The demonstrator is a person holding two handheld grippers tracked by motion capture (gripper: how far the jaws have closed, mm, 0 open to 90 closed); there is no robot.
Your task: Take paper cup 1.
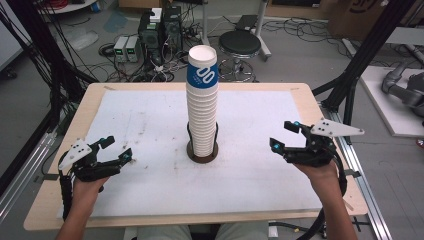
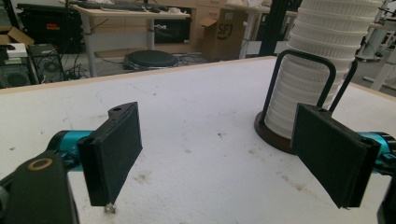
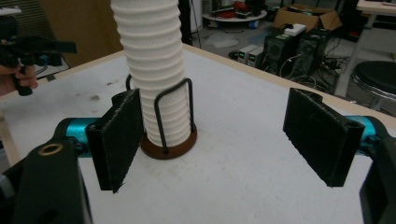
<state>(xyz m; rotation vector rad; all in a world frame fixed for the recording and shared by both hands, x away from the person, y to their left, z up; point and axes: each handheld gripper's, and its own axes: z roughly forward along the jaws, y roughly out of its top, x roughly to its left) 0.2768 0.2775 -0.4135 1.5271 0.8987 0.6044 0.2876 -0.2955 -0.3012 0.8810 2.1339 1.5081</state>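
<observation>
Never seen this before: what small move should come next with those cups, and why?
Probably bring the right claw toward the tall white paper cup stack. Both claws are open and apart from it, and the right one already faces the stack.

Cup stacks: one (image 1: 202,107), in the holder
Holders: one (image 1: 202,152)
Grippers: two, left (image 1: 119,150) and right (image 1: 284,135) of the holder
</observation>
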